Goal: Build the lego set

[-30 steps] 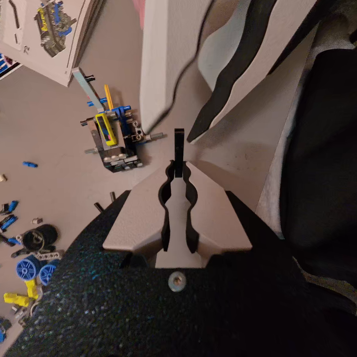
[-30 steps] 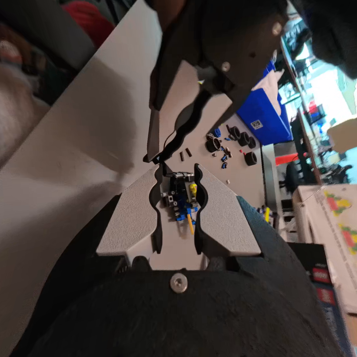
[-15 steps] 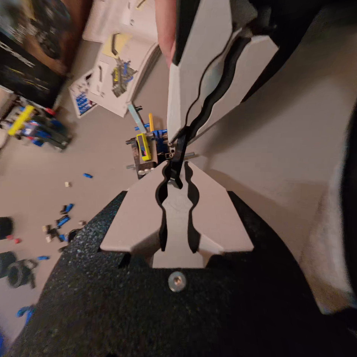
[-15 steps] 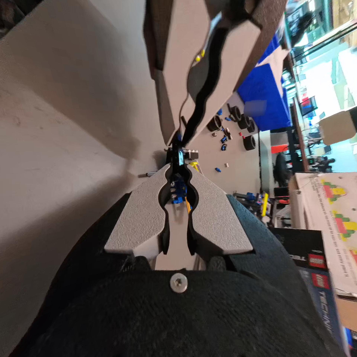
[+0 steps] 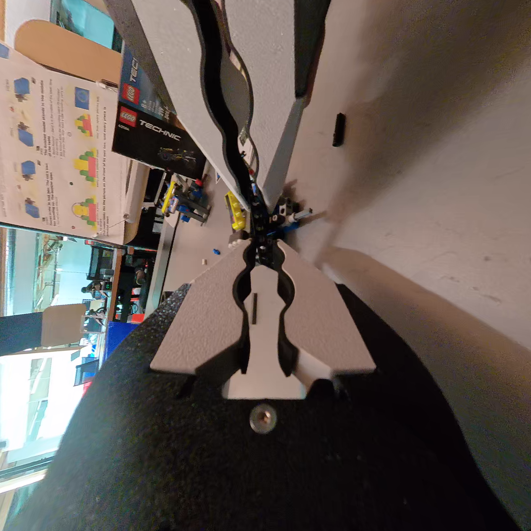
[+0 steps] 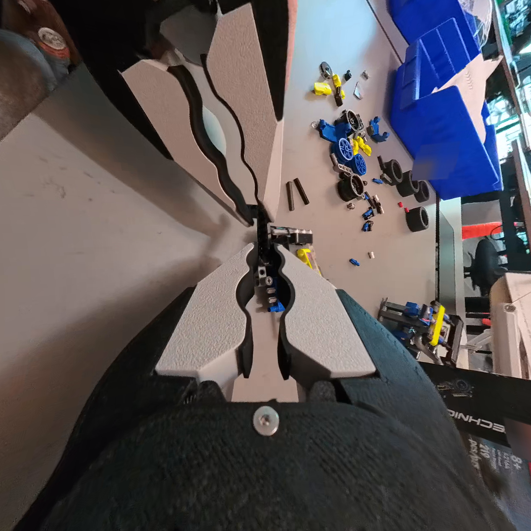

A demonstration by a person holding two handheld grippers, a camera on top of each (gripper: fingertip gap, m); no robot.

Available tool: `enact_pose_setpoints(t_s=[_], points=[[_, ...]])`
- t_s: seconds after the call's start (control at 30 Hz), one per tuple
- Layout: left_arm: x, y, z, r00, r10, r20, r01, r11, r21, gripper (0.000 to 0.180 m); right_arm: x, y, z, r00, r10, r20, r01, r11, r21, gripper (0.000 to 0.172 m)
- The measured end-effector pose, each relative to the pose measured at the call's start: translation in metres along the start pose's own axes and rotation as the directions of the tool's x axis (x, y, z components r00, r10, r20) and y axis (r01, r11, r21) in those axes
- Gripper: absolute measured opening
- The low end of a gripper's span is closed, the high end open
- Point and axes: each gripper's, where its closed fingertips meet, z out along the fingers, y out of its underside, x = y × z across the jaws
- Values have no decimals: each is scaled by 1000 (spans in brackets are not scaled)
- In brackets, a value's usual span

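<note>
Left wrist view: the left gripper [image 5: 263, 249] has its jaws clenched on one end of a black beam [image 5: 258, 218], a long perforated building-toy strip; both pads press its sides. The right gripper [image 5: 254, 198] comes in from the top of this view and pinches the same beam farther along, so the strip bridges the two sets of tips. Attached to the beam hangs a small assembly [image 5: 283, 215] of black, blue and grey parts, with a grey axle sticking out to the right. A yellow brick [image 5: 236, 211] lies on the table [image 5: 431, 201] just left of the beam. Further left stands a second model [image 5: 184, 201] in blue, yellow and black, before a black product box [image 5: 149, 138] and a cardboard box [image 5: 69, 60]; what these boxes contain cannot be seen. A printed sheet [image 5: 57, 143] hangs at the far left.

Right wrist view: the right gripper [image 6: 265, 253] is closed on the black beam [image 6: 263, 230], with the assembly [image 6: 268, 287] sitting back between its fingers. The left gripper [image 6: 257, 214] grips the beam's far end from above. Blue bins [image 6: 442, 135] stand at the table's far edge; their contents are not visible from this angle. Loose on the table near them lie black tyres [image 6: 408, 184], blue wheels [image 6: 349, 155], yellow pieces [image 6: 324, 87] and two dark axles [image 6: 296, 192].
</note>
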Motion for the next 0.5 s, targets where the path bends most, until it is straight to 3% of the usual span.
enact_pose_setpoints(t_s=[0.07, 0.13, 0.3, 0.4, 0.5], points=[[7, 1, 0, 998, -54, -38, 54, 998, 16, 13, -3, 2, 1, 998, -65, -5, 65, 998, 3, 6], [11, 4, 0, 976, -191, -109, 194, 981, 22, 19, -4, 5, 2, 994, -105, -13, 105, 994, -6, 6], [5, 9, -6, 791, -501, -350, 547, 837, 37, 15, -4, 0, 0, 973, -225, -52, 227, 973, 37, 6], [-3, 2, -10, 756, -498, -425, 576, 815, 70, 16, -4, 0, 1, 975, -221, -35, 222, 974, 40, 6], [-4, -6, -10, 827, -384, -410, 461, 881, 105, 17, -2, -4, 2, 975, -220, -35, 221, 974, 46, 6]])
